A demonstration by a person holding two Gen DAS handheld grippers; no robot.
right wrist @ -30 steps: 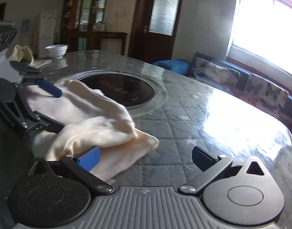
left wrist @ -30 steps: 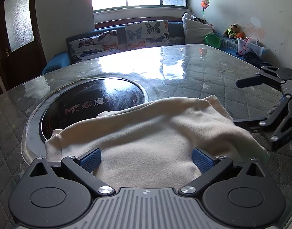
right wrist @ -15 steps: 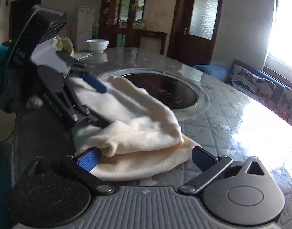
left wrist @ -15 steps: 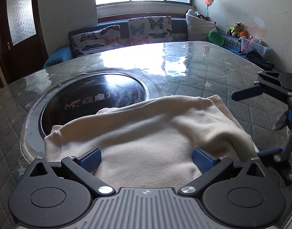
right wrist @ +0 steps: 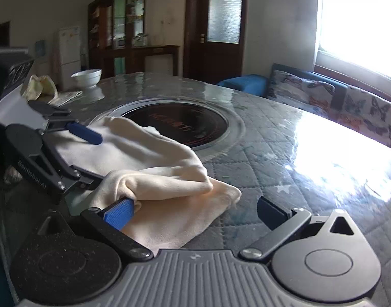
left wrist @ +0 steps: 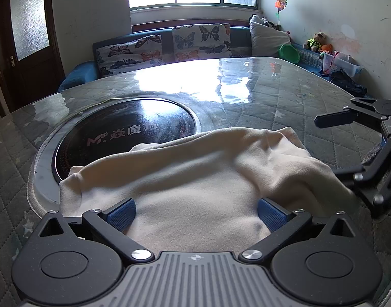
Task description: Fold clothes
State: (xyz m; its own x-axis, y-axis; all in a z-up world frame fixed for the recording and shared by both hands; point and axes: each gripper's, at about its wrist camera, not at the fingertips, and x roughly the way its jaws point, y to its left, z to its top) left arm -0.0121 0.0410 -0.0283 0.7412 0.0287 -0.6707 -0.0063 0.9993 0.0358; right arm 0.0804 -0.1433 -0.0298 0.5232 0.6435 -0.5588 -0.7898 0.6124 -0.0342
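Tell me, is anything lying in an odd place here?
Yes. The cream garment lies partly over the round black cooktop set into the table, a strange place for folding clothes.

On the round black glass cooktop (left wrist: 123, 138) set into the table, a pale logo "MF" followed by Chinese characters is printed. The lettering on the black left gripper's (right wrist: 31, 176) frame is only partly legible.

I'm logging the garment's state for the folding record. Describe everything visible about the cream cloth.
The cream cloth is a soft, fleecy-looking garment, plain and unpatterned, lying rumpled on the quilted table. Its far edge overlaps the rim of the round black cooktop. It lies in loose layers, one bunched fold draped over a flatter layer whose corner rests on the table. The left gripper is open, fabric between its pads. The right gripper is open too, its left pad touching the bunched edge.
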